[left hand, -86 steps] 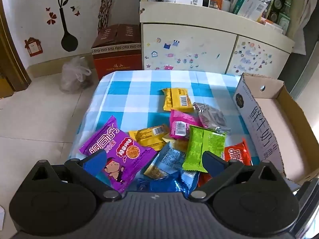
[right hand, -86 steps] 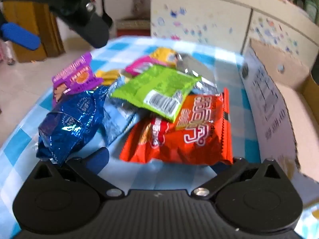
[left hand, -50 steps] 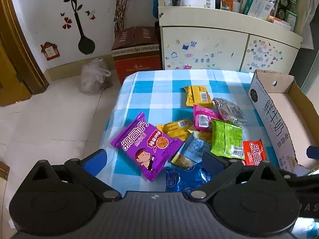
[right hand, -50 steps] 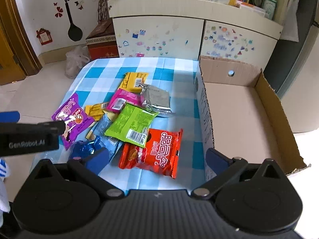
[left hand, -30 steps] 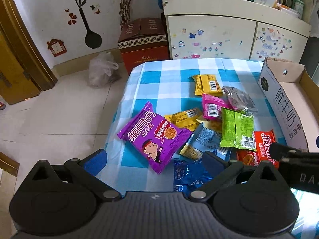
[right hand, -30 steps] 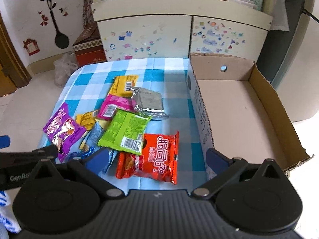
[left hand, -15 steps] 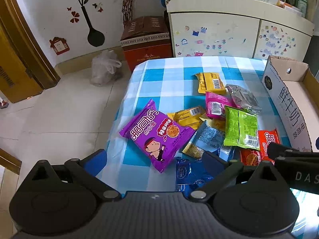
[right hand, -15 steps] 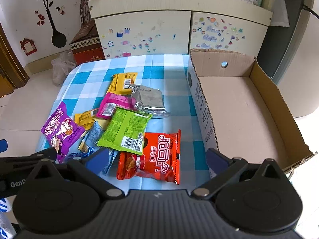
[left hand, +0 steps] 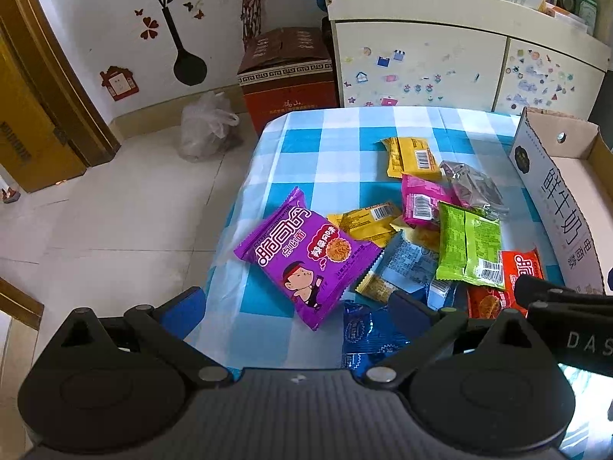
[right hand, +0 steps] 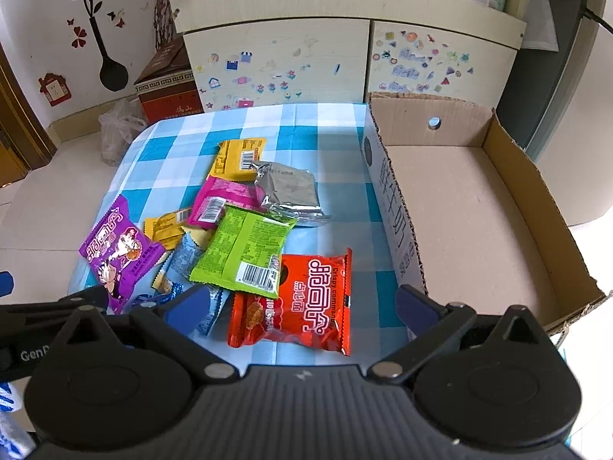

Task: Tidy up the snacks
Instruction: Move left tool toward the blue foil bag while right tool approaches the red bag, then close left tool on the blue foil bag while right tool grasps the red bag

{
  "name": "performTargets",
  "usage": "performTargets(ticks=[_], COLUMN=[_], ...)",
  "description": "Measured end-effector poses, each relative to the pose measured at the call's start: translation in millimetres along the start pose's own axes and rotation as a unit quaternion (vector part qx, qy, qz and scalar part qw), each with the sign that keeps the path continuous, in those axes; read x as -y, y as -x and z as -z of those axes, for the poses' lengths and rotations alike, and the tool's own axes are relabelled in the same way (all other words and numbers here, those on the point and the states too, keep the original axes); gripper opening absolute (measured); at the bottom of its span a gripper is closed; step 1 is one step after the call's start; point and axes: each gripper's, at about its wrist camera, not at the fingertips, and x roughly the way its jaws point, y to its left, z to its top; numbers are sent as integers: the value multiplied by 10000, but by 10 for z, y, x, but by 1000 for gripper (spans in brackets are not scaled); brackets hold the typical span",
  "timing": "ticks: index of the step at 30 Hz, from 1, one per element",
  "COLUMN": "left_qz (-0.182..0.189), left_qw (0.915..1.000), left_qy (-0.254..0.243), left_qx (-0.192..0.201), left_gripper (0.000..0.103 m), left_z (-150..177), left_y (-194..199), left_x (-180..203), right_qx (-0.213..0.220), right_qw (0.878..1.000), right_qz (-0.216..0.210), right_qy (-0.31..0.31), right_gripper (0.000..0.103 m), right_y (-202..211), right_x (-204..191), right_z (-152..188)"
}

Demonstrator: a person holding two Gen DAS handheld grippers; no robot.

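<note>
Nothing looks sorted yet, so the whole job seems to lie ahead. Nearest, the left claw (left hand: 295, 308) and the right claw (right hand: 302, 301) both hang spread wide and empty above the near edge of the counter (right hand: 337, 122). Just beyond them the snacks lie loose on the checked cloth: a blue packet (left hand: 364, 335) and a red packet (right hand: 306, 299) closest, the red one partly under a green packet (right hand: 245, 253), a purple packet (left hand: 304, 255) to the left, then pink, silver and yellow ones farther back. On the right, the cardboard box (right hand: 536, 207) sits beside the pile with a bare floor, holding no snack at all.
</note>
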Motion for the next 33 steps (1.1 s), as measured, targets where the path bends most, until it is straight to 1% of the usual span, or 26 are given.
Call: performTargets(ticks=[20, 27, 33], left_qz=[53, 267, 692], left_qw=[10000, 9994, 9968], left_qy=[79, 221, 394], left_qx=[-8, -15, 38], left_gripper=[102, 102, 102], left_z=[0, -6, -32], left_y=[-4, 2, 50], left_x=[-12, -46, -107], right_qx=[-24, -1, 56], right_qw=[10000, 9999, 9988], right_qz=[-12, -145, -461], right_qy=[-18, -59, -175], right_gripper=[102, 102, 102], right_y=[8, 24, 78], right_x=[4, 43, 134], right_z=[-20, -27, -62])
